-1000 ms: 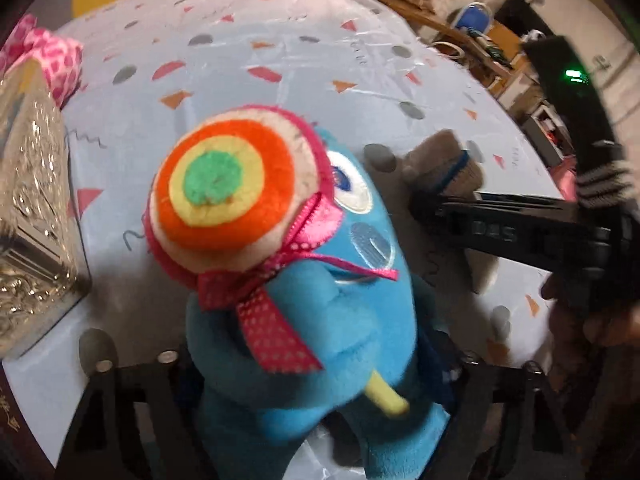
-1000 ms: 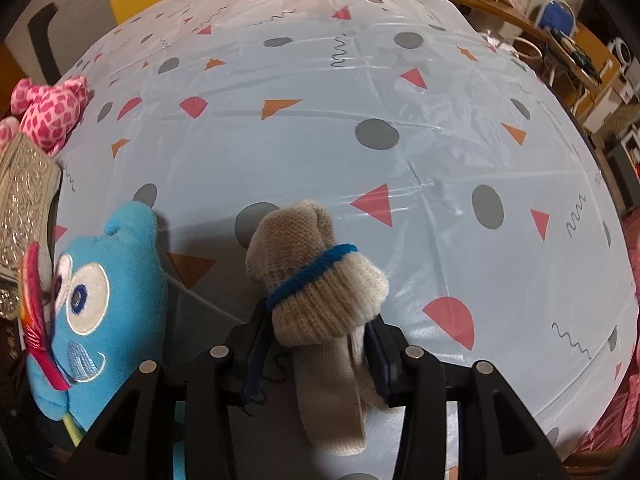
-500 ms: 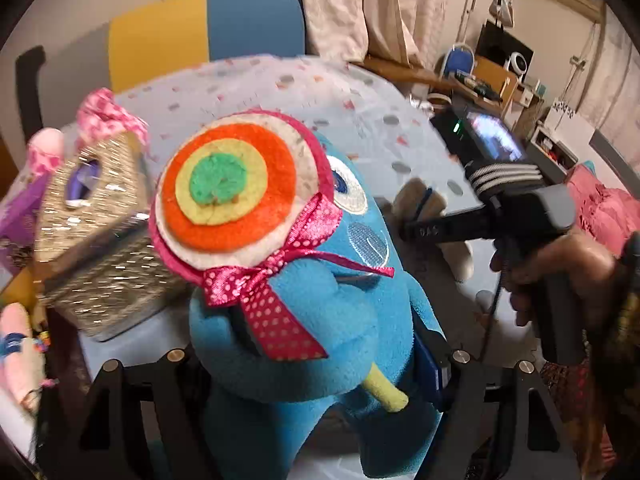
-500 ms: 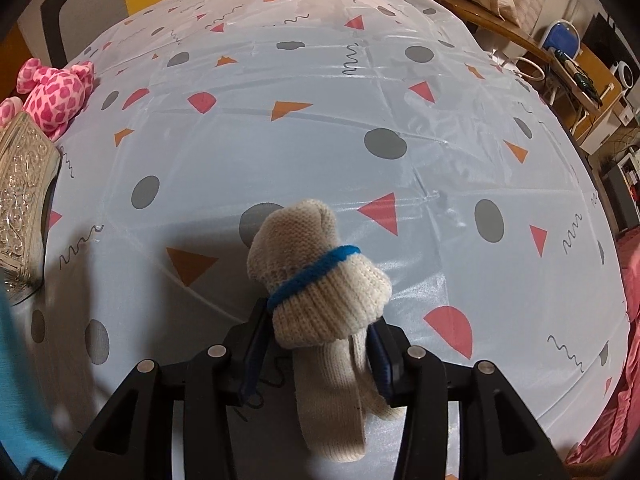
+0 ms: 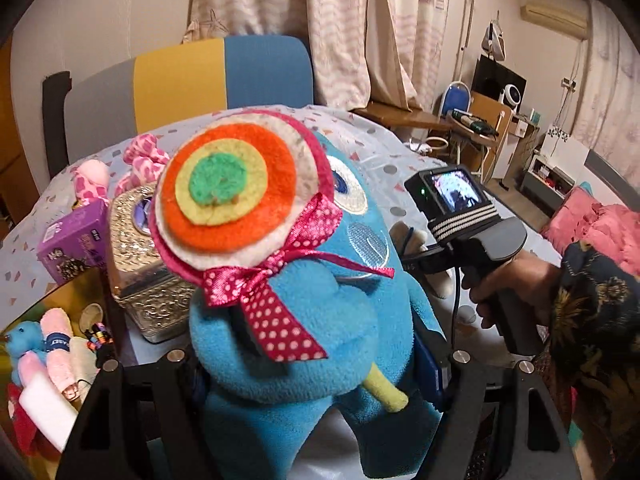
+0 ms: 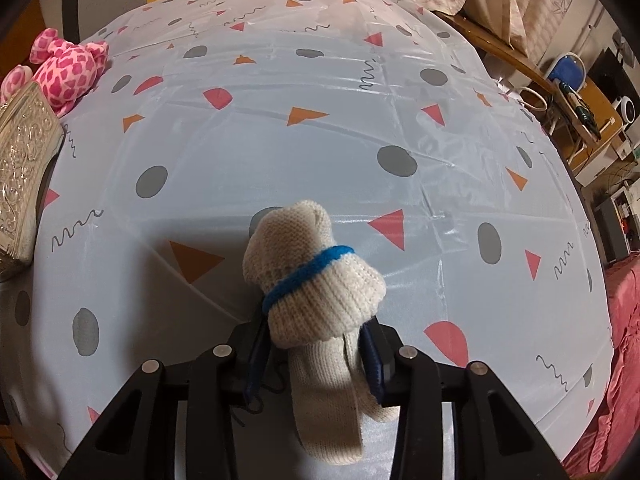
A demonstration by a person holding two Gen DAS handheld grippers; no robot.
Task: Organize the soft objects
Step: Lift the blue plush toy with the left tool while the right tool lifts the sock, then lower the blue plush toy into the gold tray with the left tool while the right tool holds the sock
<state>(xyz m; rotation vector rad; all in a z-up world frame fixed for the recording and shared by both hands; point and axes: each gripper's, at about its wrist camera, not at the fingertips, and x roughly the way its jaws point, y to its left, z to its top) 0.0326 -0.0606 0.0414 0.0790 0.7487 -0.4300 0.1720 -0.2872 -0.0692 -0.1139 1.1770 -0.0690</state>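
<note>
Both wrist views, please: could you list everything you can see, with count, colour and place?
blue plush toy: 1, blue with felt lollipop, in left gripper
knitted glove: 1, cream with blue band, in right gripper
pink plush: 1, pink spotted, table's far left
silver box: 1, silver, left edge
purple box: 1, purple, beside silver box
tablecloth: 1, pale with dots and triangles
right hand: 1, holding right gripper's handle
</note>
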